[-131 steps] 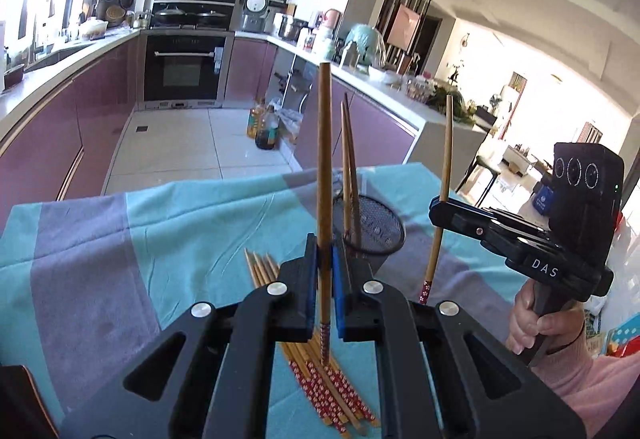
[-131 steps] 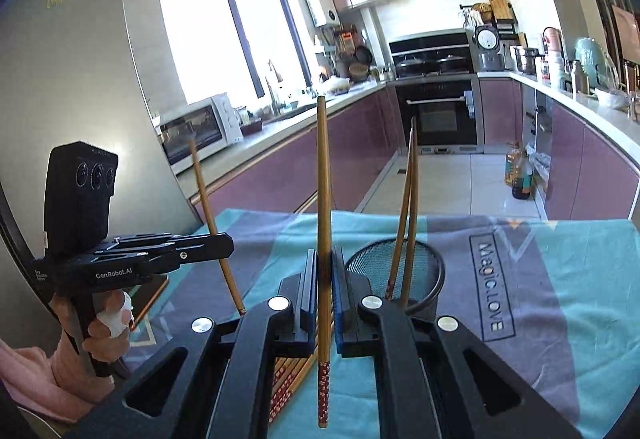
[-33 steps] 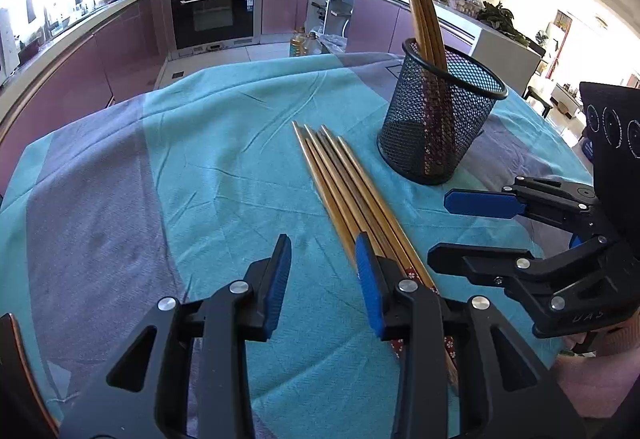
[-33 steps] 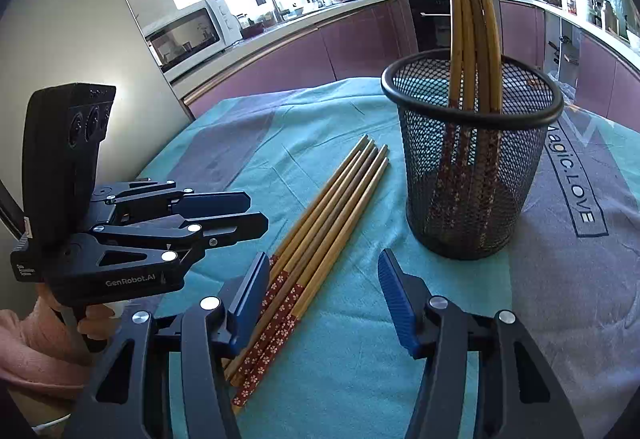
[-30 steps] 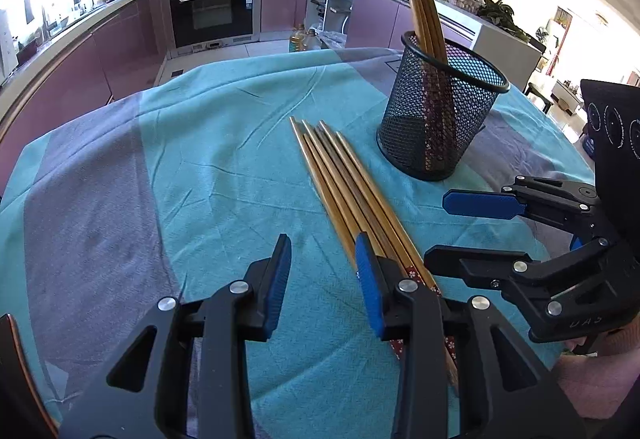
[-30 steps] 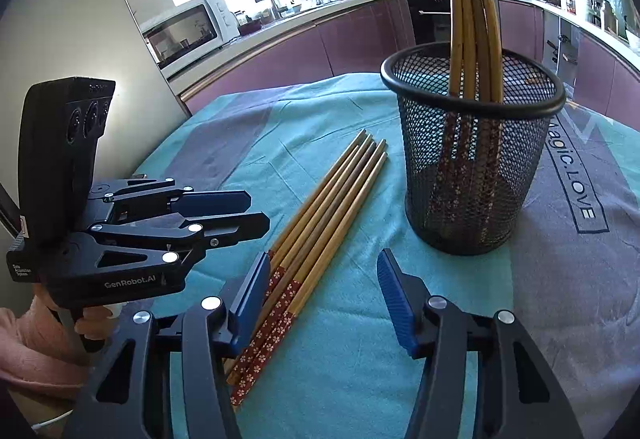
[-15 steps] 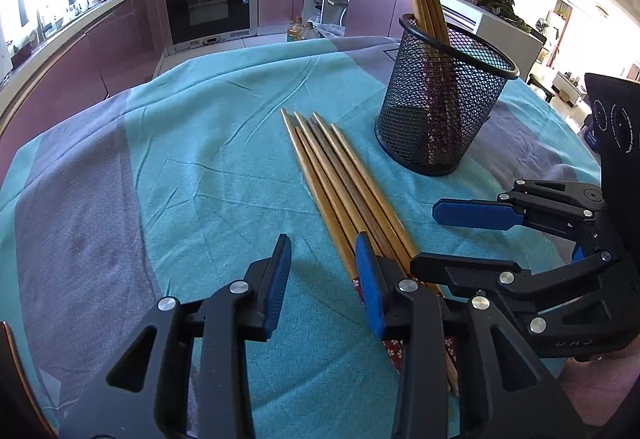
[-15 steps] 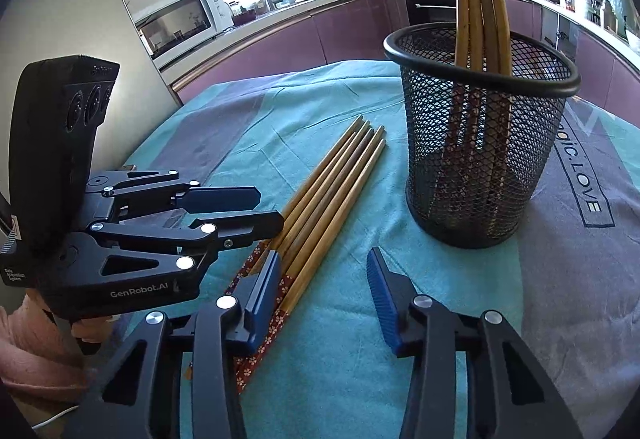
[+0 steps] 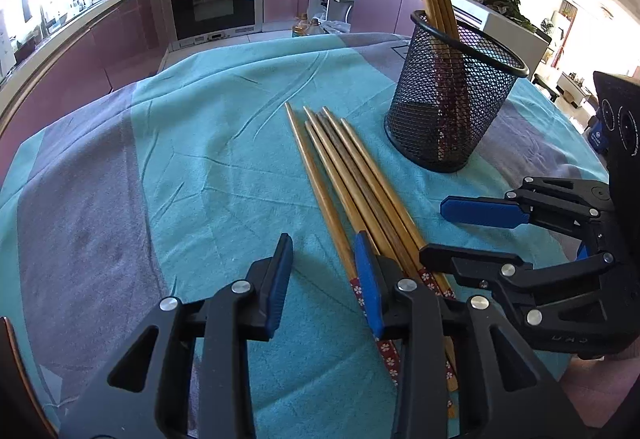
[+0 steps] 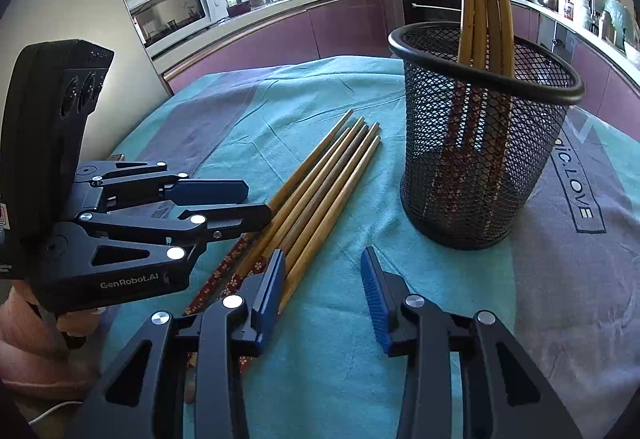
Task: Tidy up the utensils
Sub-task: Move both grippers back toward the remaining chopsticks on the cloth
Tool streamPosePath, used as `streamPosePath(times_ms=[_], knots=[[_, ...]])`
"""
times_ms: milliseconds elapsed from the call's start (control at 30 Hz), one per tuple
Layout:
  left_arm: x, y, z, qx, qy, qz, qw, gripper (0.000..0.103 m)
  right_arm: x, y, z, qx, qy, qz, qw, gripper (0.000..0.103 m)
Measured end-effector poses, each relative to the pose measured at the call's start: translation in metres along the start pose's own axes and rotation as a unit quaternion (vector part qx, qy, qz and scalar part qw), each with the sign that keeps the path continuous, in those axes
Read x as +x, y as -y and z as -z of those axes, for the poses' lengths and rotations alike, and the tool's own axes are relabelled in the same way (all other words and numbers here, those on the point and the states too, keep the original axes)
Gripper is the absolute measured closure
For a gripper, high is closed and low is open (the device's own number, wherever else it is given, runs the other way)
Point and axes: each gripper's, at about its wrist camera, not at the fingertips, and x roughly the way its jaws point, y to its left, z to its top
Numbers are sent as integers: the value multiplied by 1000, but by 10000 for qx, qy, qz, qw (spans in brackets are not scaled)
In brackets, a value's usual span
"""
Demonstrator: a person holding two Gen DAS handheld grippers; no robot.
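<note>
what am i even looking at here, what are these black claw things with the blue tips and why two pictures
No robot arm here: a person holds a hand-held gripper in each hand, a two-finger clamp with blue pads, and each carries a camera looking forward along its own fingers. That makes two pictures of one scene.

In the left wrist view the left hand-held gripper fills the bottom, and the right one reaches in from the right. In the right wrist view the right hand-held gripper is at the bottom and the left one comes in from the left.

On the teal and grey tablecloth lie loose wooden chopsticks side by side. Behind them stands a black mesh holder with more chopsticks upright in it.

Neither gripper holds anything. Both sets of jaws are closing, low over the chopsticks' patterned ends.
</note>
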Motion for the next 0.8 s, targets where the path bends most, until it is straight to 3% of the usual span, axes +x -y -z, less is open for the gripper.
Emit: streamPosePath(times_ms=[533, 800], knots=[[11, 4, -13, 105, -59, -62, 9999, 78, 10, 2, -12, -69, -59, 305, 9995, 70], [20, 0, -25, 0, -109, -75, 9999, 79, 15, 4, -17, -59, -59, 438, 9990, 81]])
